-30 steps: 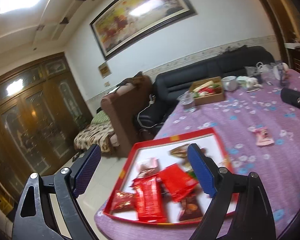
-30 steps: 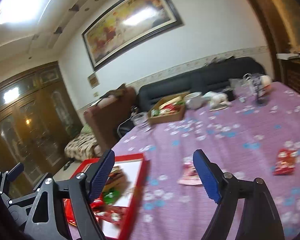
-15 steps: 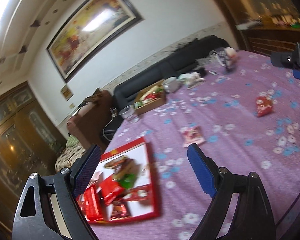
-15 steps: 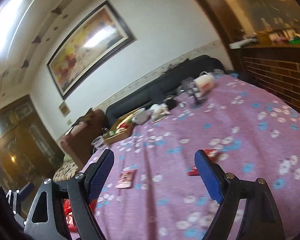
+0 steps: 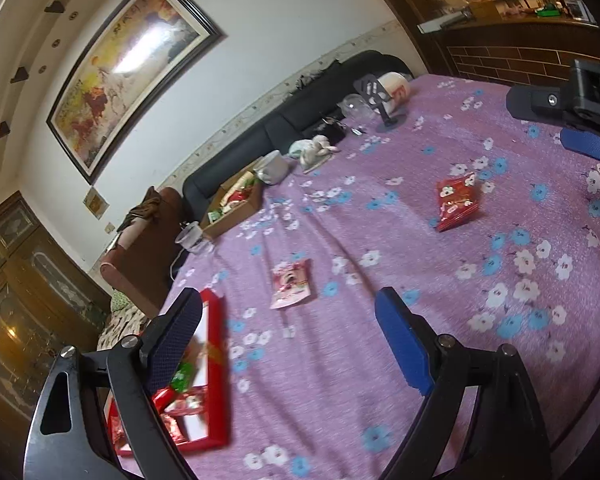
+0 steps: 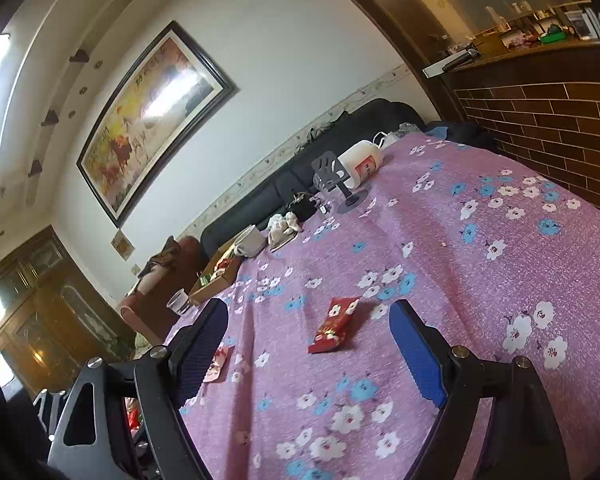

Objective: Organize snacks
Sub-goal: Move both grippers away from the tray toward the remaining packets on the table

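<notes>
The left tool (image 5: 284, 328) is wide open and holds nothing. It hangs over the counter (image 5: 420, 260), which has a purple cloth with white and blue flowers. Between its 2 blue fingers (image 5: 400, 336), a little way ahead, a pink snack pack (image 5: 292, 284) lies flat on the cloth. By the left finger sits a red tray (image 5: 216, 360) near the counter's edge, with red and green snacks (image 5: 180, 392) in it. Part of the tray is blurry and hidden by the tool. Farther to the right lies a red snack pack (image 5: 458, 202), well apart from the pink one. The right tool (image 6: 308, 344) is wide open too and holds nothing. In its own view the red snack pack (image 6: 334, 324) lies between its fingers, just ahead of them, not touching them. The pink snack pack (image 6: 218, 362) peeks out beside its left finger. In the left view the right tool (image 5: 580, 120) shows at the far right edge, above the cloth. At the far side of the counter are a brown box (image 5: 236, 204) with things in it, a clear cup (image 5: 190, 236), a white bowl (image 5: 274, 166) and a white jar (image 6: 360, 164) lying on its side. A black sofa (image 5: 300, 120) stands behind the counter, and a big picture (image 5: 128, 68) hangs on the wall.
</notes>
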The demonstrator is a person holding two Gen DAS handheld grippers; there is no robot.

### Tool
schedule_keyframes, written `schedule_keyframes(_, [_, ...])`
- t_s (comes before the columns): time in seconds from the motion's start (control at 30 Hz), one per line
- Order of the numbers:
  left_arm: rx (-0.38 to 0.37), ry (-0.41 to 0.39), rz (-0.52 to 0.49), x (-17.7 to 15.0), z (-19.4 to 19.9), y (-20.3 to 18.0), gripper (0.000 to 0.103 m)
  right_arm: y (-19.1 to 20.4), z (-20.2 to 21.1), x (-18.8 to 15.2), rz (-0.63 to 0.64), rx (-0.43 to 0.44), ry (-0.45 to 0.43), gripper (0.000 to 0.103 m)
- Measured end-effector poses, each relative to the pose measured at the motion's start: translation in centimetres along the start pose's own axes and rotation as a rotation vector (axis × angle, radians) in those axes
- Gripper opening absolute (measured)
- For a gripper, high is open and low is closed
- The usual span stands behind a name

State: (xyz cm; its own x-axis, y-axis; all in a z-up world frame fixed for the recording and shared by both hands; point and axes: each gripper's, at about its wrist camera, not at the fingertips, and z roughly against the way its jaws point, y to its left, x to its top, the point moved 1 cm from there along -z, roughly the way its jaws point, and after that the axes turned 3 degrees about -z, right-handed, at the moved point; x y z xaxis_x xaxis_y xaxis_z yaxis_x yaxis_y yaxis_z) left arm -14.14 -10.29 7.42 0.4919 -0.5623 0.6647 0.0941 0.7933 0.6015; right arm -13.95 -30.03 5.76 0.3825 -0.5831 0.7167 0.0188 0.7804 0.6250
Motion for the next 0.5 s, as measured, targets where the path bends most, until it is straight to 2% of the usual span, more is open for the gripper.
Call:
schedule_keyframes(0.13, [-0.028, 0.039, 0.004, 0.4, -1.8, -1.1, 0.089, -1.5, -1.4, 0.0, -0.062, 0.012, 0.047, 0.086])
schedule_keyframes(0.27, [-0.059, 0.084, 0.028, 0.7, -3.6, -1.6, 0.089, -1.8, -2.2, -0.2, -0.070, -0.006, 0.069, 0.086])
schedule_keyframes(0.5, [-0.099, 0.091, 0.071, 0.4, -4.6, -0.9, 0.089, -2.6, -3.0, -0.4, -0.090, -0.052, 0.091, 0.086])
